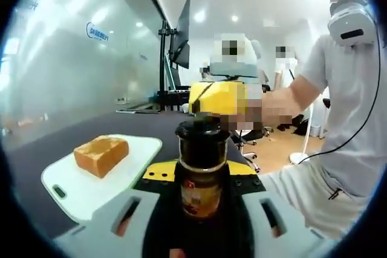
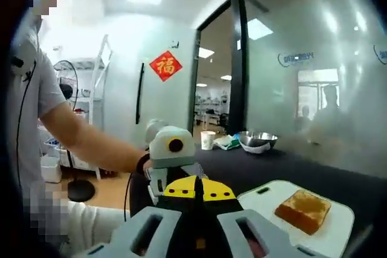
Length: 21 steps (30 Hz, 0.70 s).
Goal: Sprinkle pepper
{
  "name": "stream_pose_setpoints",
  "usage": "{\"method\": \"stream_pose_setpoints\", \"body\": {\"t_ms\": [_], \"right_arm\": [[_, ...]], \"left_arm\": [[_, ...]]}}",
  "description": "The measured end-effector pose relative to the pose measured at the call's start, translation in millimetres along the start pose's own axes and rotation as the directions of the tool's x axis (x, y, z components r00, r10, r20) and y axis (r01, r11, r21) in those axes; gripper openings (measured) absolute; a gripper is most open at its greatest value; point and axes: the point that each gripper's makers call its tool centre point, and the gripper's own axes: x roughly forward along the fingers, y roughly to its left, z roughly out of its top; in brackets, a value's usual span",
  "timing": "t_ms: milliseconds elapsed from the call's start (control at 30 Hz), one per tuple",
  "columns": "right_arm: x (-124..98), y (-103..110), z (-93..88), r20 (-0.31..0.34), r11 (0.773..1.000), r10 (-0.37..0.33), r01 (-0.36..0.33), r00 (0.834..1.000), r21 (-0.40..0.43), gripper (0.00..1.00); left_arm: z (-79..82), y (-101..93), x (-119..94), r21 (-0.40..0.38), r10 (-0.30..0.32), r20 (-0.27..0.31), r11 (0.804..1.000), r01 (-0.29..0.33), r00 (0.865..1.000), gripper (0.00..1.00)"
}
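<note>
A dark glass pepper bottle (image 1: 201, 176) with a black cap (image 1: 202, 130) stands upright between the jaws of my left gripper (image 1: 202, 212), which is shut on its body. My right gripper (image 1: 219, 98), yellow-bodied, sits at the cap from behind and above. In the right gripper view my right gripper (image 2: 196, 231) has something dark between its jaws, which looks like the cap, and my left gripper (image 2: 172, 149) is just beyond. A slice of golden toast (image 1: 101, 154) lies on a white cutting board (image 1: 72, 191), left of the bottle. The toast (image 2: 303, 209) lies at the lower right on the board (image 2: 338, 237).
The board rests on a dark table (image 1: 36, 155). A metal bowl (image 2: 257, 140) and a paper cup (image 2: 208, 139) stand at the table's far end by a glass wall. A monitor on a stand (image 1: 180, 37) rises behind. A person in a white shirt (image 1: 357, 119) stands close on the right.
</note>
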Motion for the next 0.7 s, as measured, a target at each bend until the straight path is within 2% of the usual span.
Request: {"method": "stream_pose_setpoints", "body": {"t_ms": [33,100,300,533,567,600,633,700], "right_arm": [[-0.9,0.2,-1.5,-0.010,1.000,0.016,-0.016,1.000,-0.002,0.00],[-1.2,-9.1,-3.1,-0.029,0.999,-0.033,0.033,0.999,-0.006,0.00],[-4.6,-3.7,-6.9,-0.077,0.996,-0.014,0.007,0.997,-0.085,0.00],[-4.4,-5.8,-8.9,-0.064,0.996,-0.016,0.010,0.998,-0.090,0.00],[0.1,-5.4,-1.2,-0.030,0.991,-0.008,0.004,1.000,-0.135,0.00],[1.8,-11.5,-6.2,-0.071,0.992,-0.025,0.016,0.997,-0.122,0.00],[3.0,-17.0,-6.3,-0.084,0.995,-0.024,0.016,0.996,-0.103,0.00],[-0.6,-18.9,-6.6,-0.060,0.995,-0.016,0.010,0.998,-0.101,0.00]], "left_arm": [[0.0,-0.4,0.0,0.005,-0.001,-0.001,1.000,0.001,1.000,0.18],[-0.2,0.0,0.2,0.001,0.001,-0.006,1.000,-0.001,1.000,0.18],[-0.7,-2.7,1.5,0.015,-0.003,-0.012,1.000,0.003,1.000,0.18],[-1.8,-2.9,0.6,0.001,0.000,-0.001,1.000,0.000,1.000,0.18],[-2.0,-2.4,1.2,0.002,0.006,0.002,1.000,-0.006,1.000,0.18],[-2.2,-2.0,1.3,-0.004,0.007,0.004,1.000,-0.007,1.000,0.18],[-2.1,-2.2,1.6,-0.005,0.006,0.006,1.000,-0.006,1.000,0.18],[-2.3,-1.3,2.6,-0.007,0.010,0.008,1.000,-0.009,1.000,0.18]]}}
